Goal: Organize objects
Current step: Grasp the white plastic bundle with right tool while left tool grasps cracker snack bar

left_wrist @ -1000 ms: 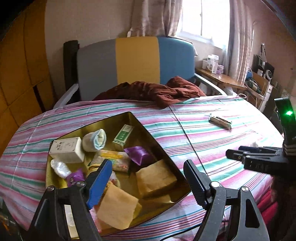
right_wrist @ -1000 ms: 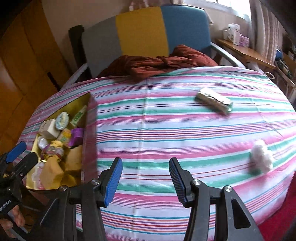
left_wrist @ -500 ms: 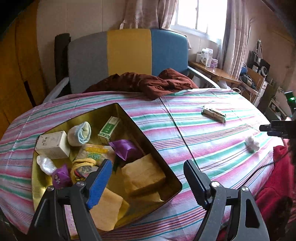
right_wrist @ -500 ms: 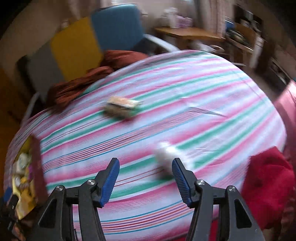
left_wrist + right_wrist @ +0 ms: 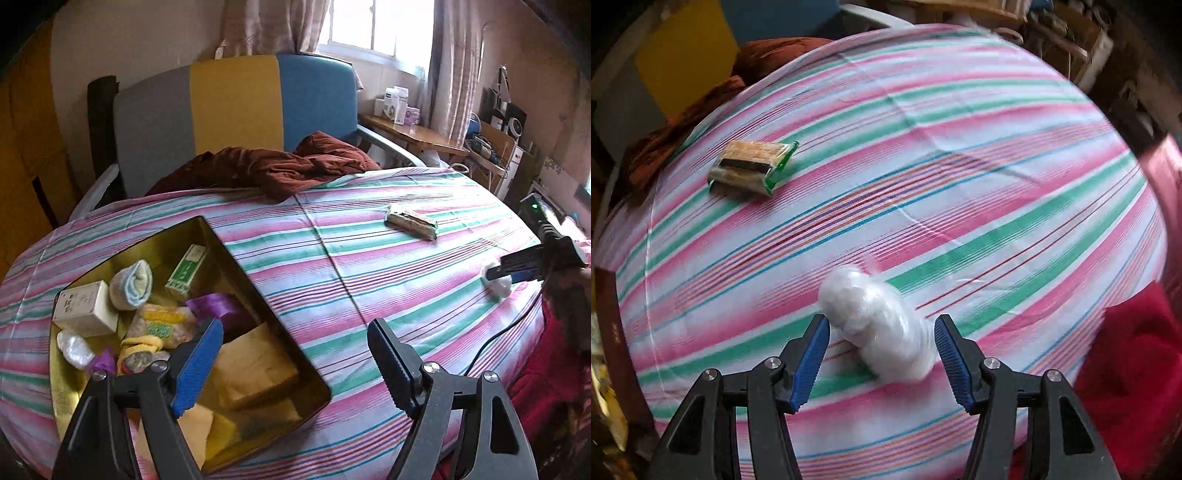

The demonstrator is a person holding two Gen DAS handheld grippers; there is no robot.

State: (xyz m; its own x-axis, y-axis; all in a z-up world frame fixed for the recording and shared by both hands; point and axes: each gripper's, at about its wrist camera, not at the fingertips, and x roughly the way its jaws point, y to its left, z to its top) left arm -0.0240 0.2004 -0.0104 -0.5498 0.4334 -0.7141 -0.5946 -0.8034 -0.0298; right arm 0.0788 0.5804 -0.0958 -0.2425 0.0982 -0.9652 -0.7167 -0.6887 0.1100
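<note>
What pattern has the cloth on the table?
Pink, green and white stripes on the cloth, clearest in the right wrist view.

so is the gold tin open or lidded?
Open. The gold tin has no lid on; the items inside show from above.

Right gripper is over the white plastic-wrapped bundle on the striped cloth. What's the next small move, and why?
Probably lower slightly and close the right gripper on the white bundle. The bundle lies on the striped cloth between the blue pads, which have just been closing but do not yet visibly press on it. Once gripped, it could go to the gold tin, which already holds other items.
</note>
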